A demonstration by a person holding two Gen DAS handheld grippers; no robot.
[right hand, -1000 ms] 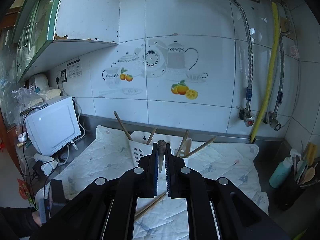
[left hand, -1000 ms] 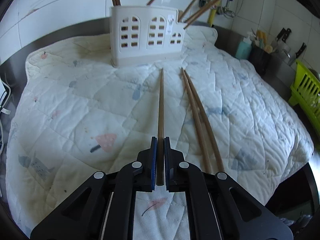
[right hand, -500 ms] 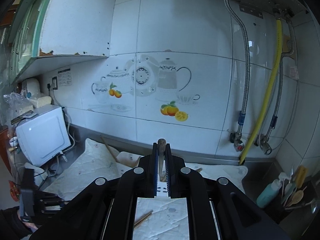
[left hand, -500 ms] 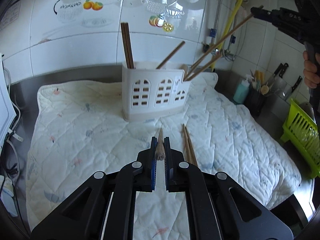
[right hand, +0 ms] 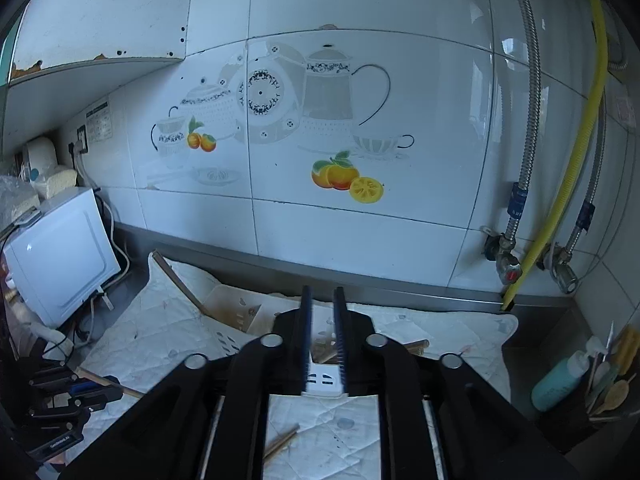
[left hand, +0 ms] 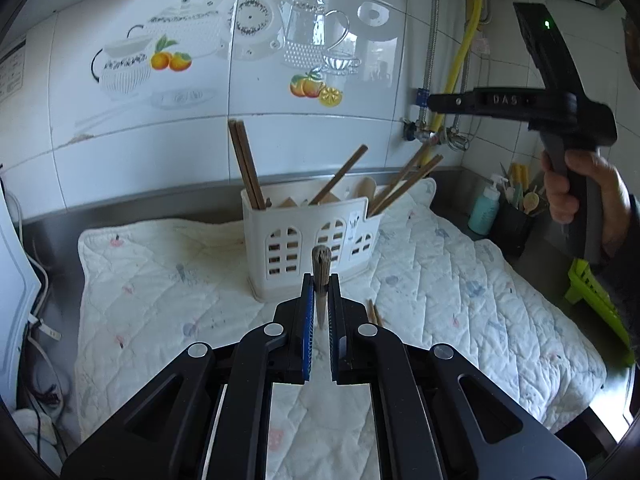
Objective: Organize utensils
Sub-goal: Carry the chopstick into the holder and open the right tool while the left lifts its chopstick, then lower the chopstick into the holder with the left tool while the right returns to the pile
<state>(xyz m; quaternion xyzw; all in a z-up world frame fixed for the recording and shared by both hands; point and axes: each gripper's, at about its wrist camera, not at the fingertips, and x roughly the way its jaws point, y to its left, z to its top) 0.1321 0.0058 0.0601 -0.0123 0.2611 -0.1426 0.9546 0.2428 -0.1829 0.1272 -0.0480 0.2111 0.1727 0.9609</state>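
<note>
My left gripper [left hand: 320, 282] is shut on a brown wooden chopstick [left hand: 321, 264], held end-on above the quilted mat, in front of the white utensil holder [left hand: 308, 240]. The holder has several chopsticks leaning in it. A pair of chopsticks [left hand: 374, 314] lies on the mat beside my left gripper. My right gripper [right hand: 323, 300] is open and empty, above the holder [right hand: 240, 312], and shows at upper right in the left wrist view [left hand: 440, 102]. The left gripper with its chopstick [right hand: 100, 380] shows at lower left in the right wrist view.
The quilted mat [left hand: 460, 280] covers a steel counter against a tiled wall. A white appliance [right hand: 60, 256] stands at left. A teal bottle [left hand: 484, 212] and a dark utensil cup [left hand: 516, 224] stand at right, with a green rack [left hand: 596, 292] nearby. A loose chopstick [right hand: 280, 442] lies on the mat.
My left gripper lifted its chopstick off the mat and tilted it up. My right gripper opened and the chopstick it held is gone from its jaws.
</note>
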